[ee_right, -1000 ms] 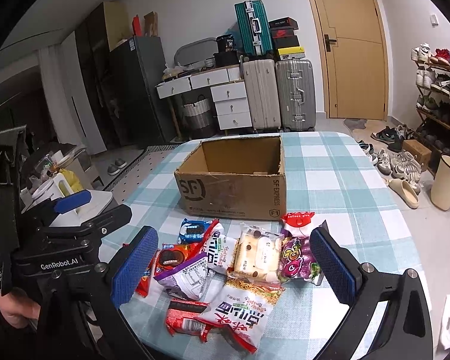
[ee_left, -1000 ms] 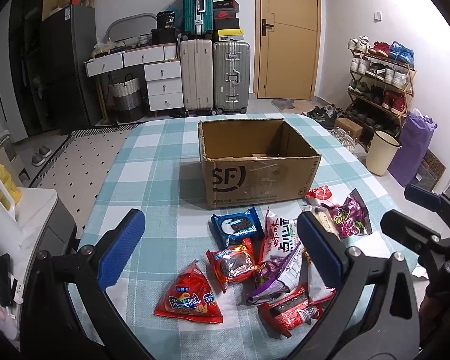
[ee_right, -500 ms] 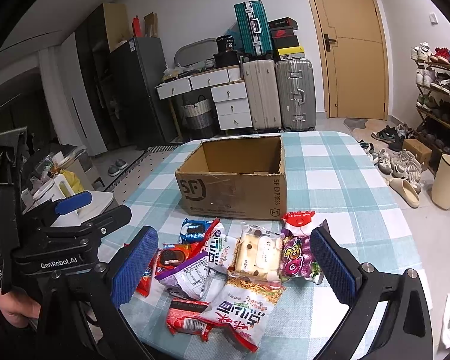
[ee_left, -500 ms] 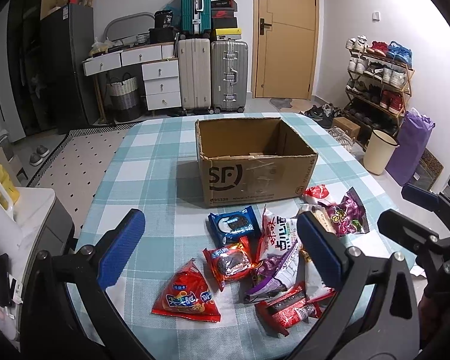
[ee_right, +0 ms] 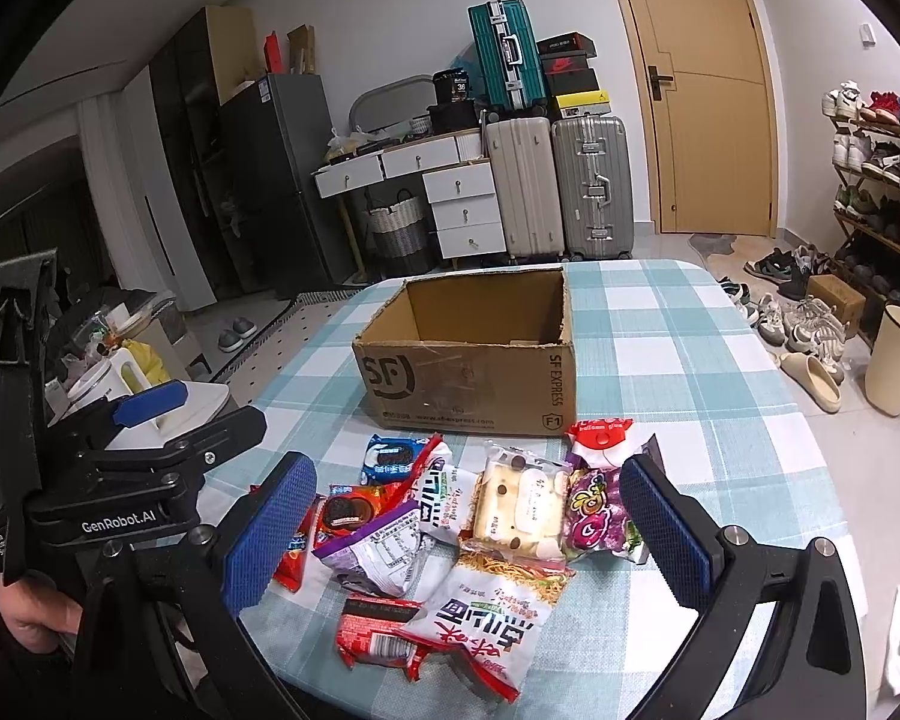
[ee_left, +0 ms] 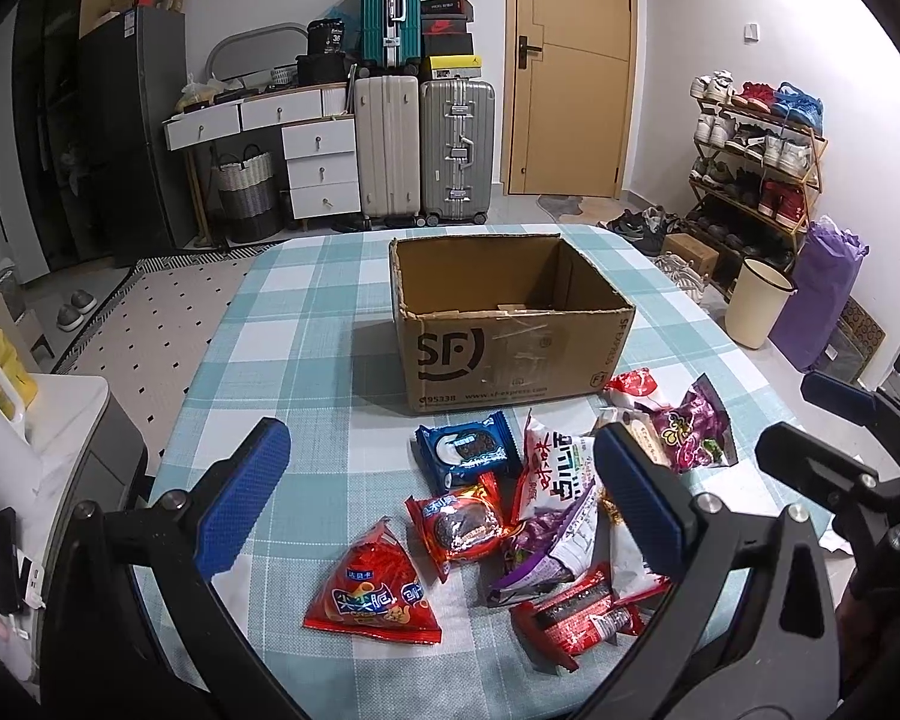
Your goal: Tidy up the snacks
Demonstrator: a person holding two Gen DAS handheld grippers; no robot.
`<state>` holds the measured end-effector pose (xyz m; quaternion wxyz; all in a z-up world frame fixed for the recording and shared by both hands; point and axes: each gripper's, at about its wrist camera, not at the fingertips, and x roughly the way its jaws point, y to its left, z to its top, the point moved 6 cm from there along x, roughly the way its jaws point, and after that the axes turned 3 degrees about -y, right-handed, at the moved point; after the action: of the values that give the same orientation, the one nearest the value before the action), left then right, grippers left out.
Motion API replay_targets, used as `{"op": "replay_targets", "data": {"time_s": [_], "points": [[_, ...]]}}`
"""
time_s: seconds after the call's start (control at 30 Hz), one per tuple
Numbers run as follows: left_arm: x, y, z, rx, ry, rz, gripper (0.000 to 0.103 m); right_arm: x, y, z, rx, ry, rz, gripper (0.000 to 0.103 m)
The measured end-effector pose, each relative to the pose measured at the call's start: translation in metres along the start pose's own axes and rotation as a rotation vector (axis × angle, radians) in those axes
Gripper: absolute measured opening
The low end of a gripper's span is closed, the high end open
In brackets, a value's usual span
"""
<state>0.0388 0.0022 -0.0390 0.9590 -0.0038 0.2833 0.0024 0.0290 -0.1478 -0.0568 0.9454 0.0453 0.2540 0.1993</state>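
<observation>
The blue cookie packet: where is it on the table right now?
In the left wrist view the blue cookie packet lies flat on the checked tablecloth, just in front of the cardboard box, at the left edge of the snack pile, behind the red cookie packet.

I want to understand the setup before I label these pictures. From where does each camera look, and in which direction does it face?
Left wrist: sits on the left gripper, above the table's near left side, facing the cardboard box and the snack pile; its own open blue fingers show, and the right gripper at the right edge.
Right wrist: sits on the right gripper, further right, facing the same way; its open fingers, the left gripper and a hand show.
Shared: box, snacks, checked tablecloth, suitcases, door.
</observation>
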Motion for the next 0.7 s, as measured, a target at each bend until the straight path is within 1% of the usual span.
{"op": "replay_targets", "data": {"time_s": [0.43,0.53,0.7], "points": [[0.003,0.013,-0.007,-0.023,0.018,-0.011,0.101,0.006,0.004,-0.001,-0.001,0.008,0.008,0.103],[0.005,0.019,-0.014,-0.042,0.038,-0.021,0.101,0.007,0.004,-0.002,-0.001,0.009,0.010,0.103],[0.009,0.029,-0.027,-0.042,0.051,-0.003,0.101,0.010,0.006,-0.004,0.004,0.016,0.012,0.103]]}}
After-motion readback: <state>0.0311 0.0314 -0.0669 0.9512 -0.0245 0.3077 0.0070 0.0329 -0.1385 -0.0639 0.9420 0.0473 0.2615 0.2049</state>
